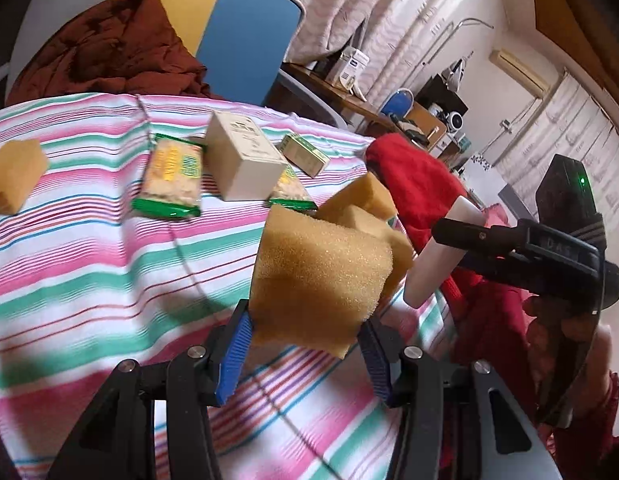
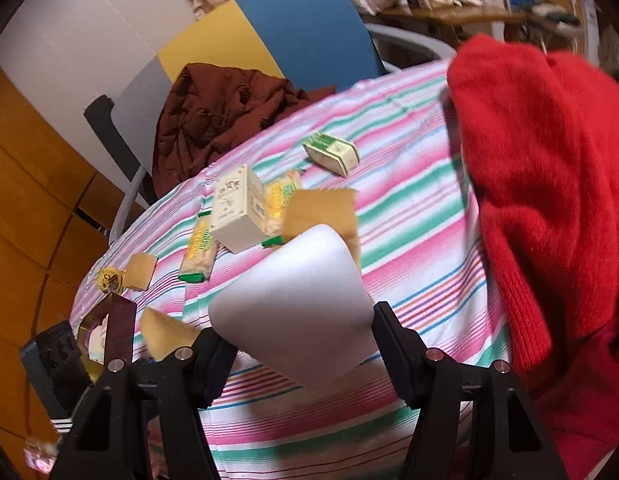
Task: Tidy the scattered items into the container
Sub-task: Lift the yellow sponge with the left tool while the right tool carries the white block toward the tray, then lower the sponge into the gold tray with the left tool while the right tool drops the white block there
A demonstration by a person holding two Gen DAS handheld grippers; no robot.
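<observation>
My left gripper (image 1: 305,320) is shut on a yellow sponge (image 1: 321,276), its blue pads pressing both sides, lifted above the striped tablecloth (image 1: 89,272). A second sponge (image 1: 361,200) lies just behind it. My right gripper (image 2: 299,328) is shut on a tilted white container (image 2: 297,304), which also shows in the left wrist view as the container (image 1: 437,256) beside the held sponge. Scattered on the cloth are a cream box (image 1: 245,160), two green snack packets (image 1: 171,178), a small green box (image 1: 305,154) and another sponge (image 1: 13,176).
A red knitted garment (image 2: 549,160) is heaped on the table's right side. A brown jacket (image 2: 221,116) hangs on a blue-and-yellow chair (image 2: 301,28) behind the table. A small yellow item (image 2: 109,280) lies near the left edge. Shelves and curtains stand beyond.
</observation>
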